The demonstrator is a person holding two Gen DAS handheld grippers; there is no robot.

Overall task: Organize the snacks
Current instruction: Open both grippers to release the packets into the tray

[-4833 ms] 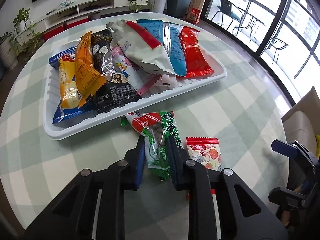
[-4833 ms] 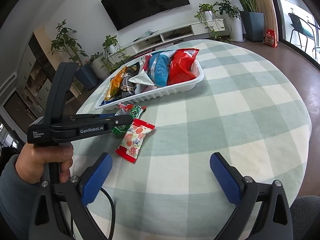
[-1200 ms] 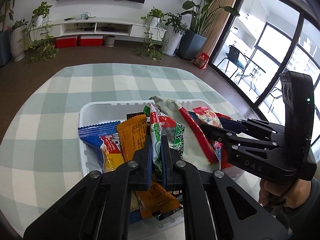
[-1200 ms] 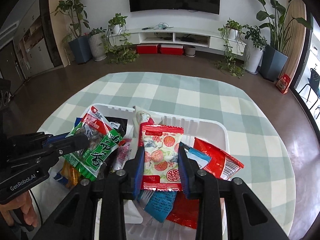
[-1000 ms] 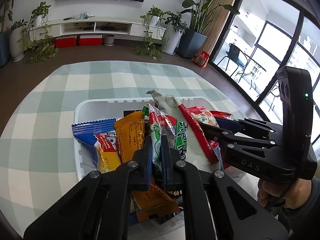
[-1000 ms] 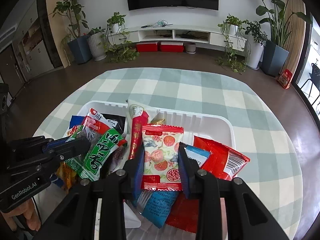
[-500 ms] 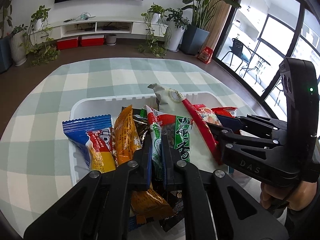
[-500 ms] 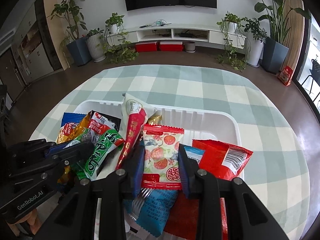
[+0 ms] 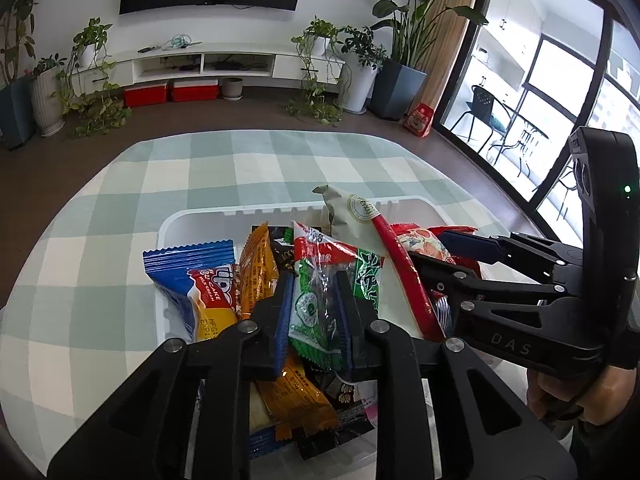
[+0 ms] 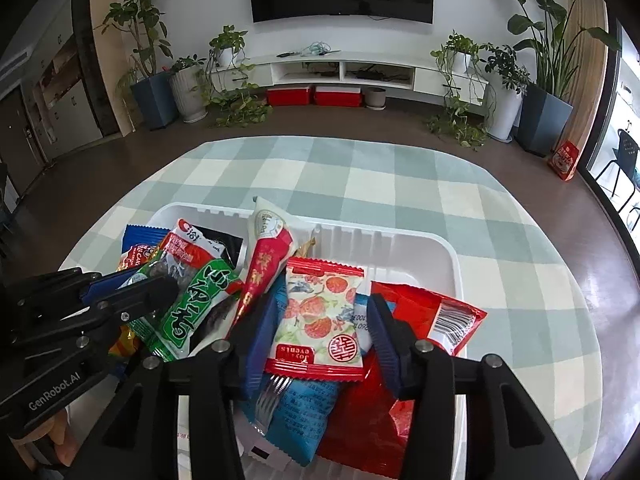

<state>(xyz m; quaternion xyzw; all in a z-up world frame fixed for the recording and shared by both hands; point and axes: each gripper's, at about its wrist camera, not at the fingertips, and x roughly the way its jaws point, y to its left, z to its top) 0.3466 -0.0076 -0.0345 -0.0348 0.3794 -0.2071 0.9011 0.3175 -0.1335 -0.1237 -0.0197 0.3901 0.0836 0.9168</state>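
Green snack pack point(image 9: 320, 300) sits over the white tray point(image 9: 192, 216), between my left tool point(image 9: 312, 280) pads, jaws just opening. Strawberry pack point(image 10: 320, 320) lies in the tray, right tool point(image 10: 320, 312) opening, clear of it.

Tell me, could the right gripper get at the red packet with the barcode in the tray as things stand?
Probably yes. The red packet lies on top at the tray's right end, just beside the right gripper, with nothing over it. The gripper's jaws have just been opening, with the strawberry packet between them.
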